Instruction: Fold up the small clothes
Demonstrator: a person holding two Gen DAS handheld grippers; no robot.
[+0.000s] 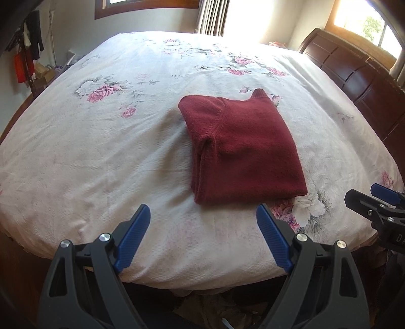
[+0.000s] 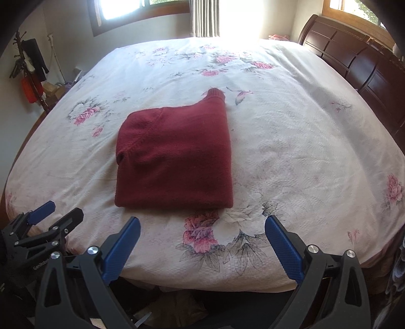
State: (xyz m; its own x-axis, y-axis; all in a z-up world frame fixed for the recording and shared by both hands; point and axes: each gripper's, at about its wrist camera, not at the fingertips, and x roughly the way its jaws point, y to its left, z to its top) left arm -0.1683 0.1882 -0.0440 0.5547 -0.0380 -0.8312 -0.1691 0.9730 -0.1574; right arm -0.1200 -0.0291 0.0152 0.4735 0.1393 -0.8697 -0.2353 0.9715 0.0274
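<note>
White bedspread (image 1: pixel 101 157) printed with pink and grey flowers covers the whole bed, with a dark wooden headboard (image 1: pixel 359 76) along its right side and a curtain (image 2: pixel 205 17) hanging at the bright window beyond the far edge. Near the middle of the bed, toward the near edge, lies a dark red sweater (image 2: pixel 174 162), folded into a thick, roughly square bundle; one ribbed cuff or collar, hard to tell which, sticks out at its far right corner. At the left wall, a coat stand (image 2: pixel 27 68) holds dark and red items. Both tongs hang just off the near edge of the bed, apart from the sweater. The left gripper (image 1: pixel 203 222) has its blue-padded fingers spread wide with nothing between them, and the right gripper (image 2: pixel 202 232) is likewise spread wide and empty.
</note>
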